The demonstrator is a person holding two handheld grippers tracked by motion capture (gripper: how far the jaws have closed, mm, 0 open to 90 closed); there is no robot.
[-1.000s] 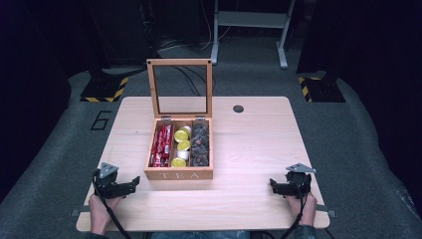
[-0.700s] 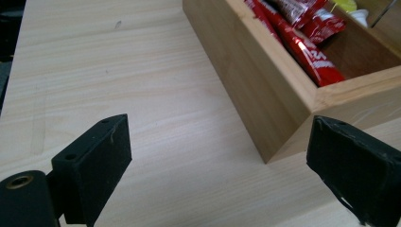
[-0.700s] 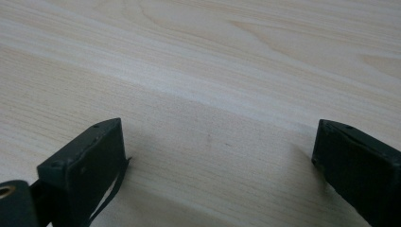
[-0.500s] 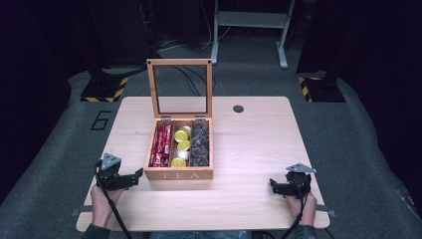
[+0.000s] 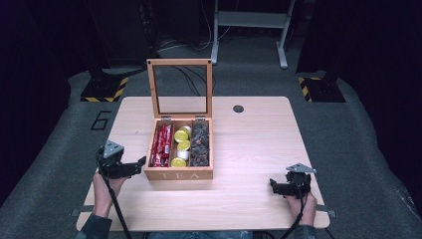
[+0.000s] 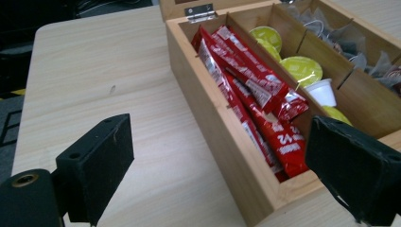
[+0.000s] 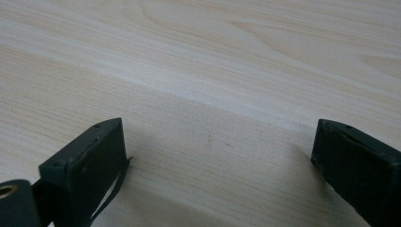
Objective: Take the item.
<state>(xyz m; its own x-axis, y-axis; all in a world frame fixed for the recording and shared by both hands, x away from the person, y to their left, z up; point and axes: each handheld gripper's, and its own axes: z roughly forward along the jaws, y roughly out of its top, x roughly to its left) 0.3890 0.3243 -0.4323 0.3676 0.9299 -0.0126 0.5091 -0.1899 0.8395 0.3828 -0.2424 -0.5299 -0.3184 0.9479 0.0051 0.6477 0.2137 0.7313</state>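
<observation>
A wooden tea box point(image 5: 178, 174) stands open mid-table, its glass lid point(image 5: 179, 88) upright. Red sachets point(image 5: 161, 145) fill its left compartment, yellow capsules point(image 5: 180, 147) the middle, dark tea bags point(image 5: 200, 144) the right. My left gripper point(image 5: 140, 162) is open, raised at the box's front left corner, with its jaws straddling the box's left wall point(image 6: 222, 127) in the left gripper view and the red sachets point(image 6: 255, 113) just ahead. My right gripper point(image 5: 272, 185) rests open near the table's front right, with bare wood point(image 7: 213, 118) between its jaws.
A round cable hole point(image 5: 238, 108) sits in the table's far right part. The wooden table point(image 5: 259, 144) stands on grey carpet. Yellow-black striped bases point(image 5: 104, 89) and a white frame point(image 5: 249, 25) stand beyond the far edge.
My left gripper has risen and moved forward and right, up to the box's front left corner. The right gripper has stayed in place.
</observation>
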